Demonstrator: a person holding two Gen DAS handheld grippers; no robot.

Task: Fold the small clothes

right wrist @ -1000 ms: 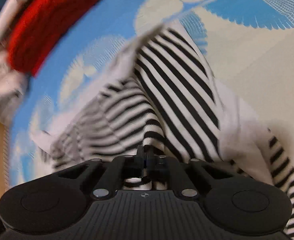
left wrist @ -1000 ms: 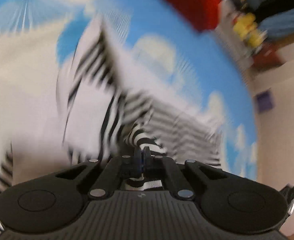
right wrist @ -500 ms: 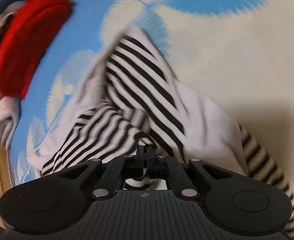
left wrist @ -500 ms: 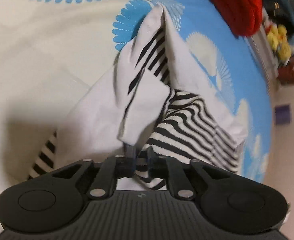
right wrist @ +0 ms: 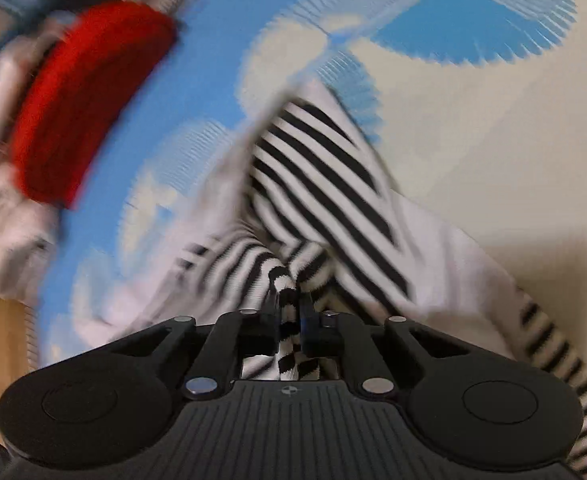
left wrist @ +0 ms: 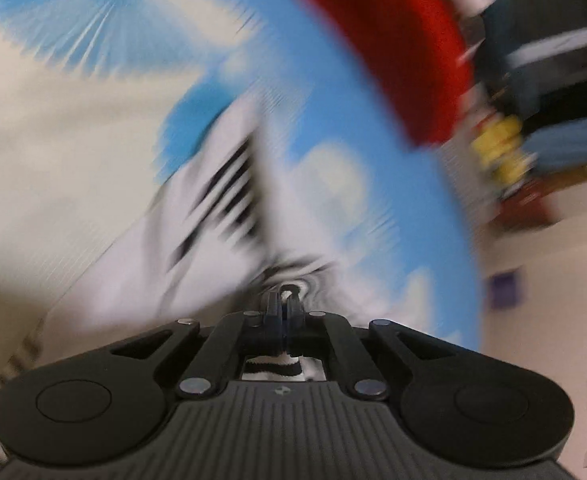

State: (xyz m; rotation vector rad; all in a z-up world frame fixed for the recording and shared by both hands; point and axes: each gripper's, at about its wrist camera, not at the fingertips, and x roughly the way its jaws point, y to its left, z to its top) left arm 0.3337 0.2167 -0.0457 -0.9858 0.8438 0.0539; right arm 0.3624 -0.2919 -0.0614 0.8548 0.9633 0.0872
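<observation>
Two black claws pinch one striped garment over a printed cloth. Left wrist view, heavily blurred: the left claw (left wrist: pixel 284 300) has its jaws nearly together, clamped on a bunched fold of the top (left wrist: pixel 221 216), a soft white knit with black stripes. From the claw the fabric runs up and left, its long axis slanting toward a narrow tip on the cloth (left wrist: pixel 333 128), blue with cream fan shapes. A red knit piece (left wrist: pixel 393 52) lies at the upper right, well apart from the top.

Right wrist view, sharper: the right claw (right wrist: pixel 289 312) grips a ribbed, striped edge of the top (right wrist: pixel 325 200), a band of fabric filling the narrow gap between its jaws. The garment rises straight ahead of the claw to a point, bold diagonal stripes down the middle, plain white panels either side, and a striped sleeve trailing down the right edge. It rests on the cloth (right wrist: pixel 213 60). The red knit (right wrist: pixel 89 100) sits at far left, beside pale rumpled laundry (right wrist: pixel 5 220).
</observation>
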